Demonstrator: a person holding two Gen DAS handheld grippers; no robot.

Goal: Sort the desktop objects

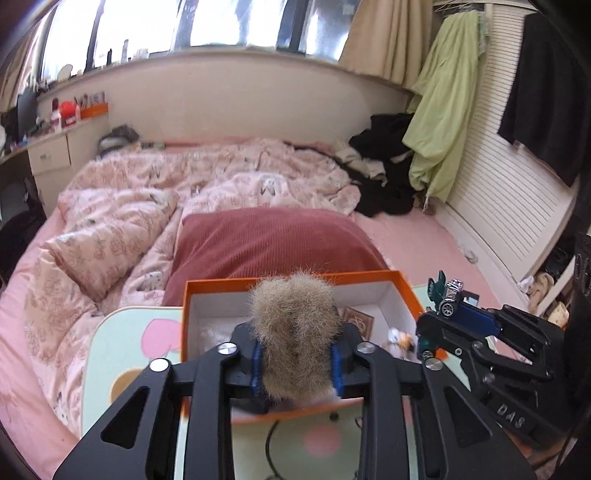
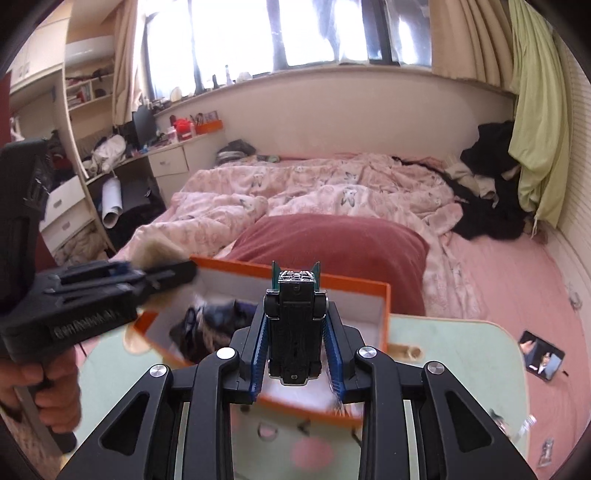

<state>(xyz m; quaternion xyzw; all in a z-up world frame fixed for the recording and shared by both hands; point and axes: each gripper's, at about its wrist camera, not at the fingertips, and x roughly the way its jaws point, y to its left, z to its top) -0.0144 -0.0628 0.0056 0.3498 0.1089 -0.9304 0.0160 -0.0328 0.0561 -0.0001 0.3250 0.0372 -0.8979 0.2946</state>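
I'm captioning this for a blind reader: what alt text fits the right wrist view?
The right gripper holds a toy car above an open orange box on a small table. At left, a hand holds the left gripper with a furry ball.

A lived-in home bedroom is shown. Most of the space is taken by a bed (image 2: 480,266) with a pink sheet, on which a rumpled floral duvet (image 2: 295,192) and a dark red pillow (image 2: 332,243) are spread. Behind the bed, a wide window (image 2: 280,33) framed by cream curtains (image 2: 461,40) is seen. To the left of the bed, a cluttered desk with drawers (image 2: 166,162) and open shelves (image 2: 88,88) are placed. At the bed's far right corner, dark clothes (image 2: 487,206) are heaped under a hanging green cloth (image 2: 535,122).
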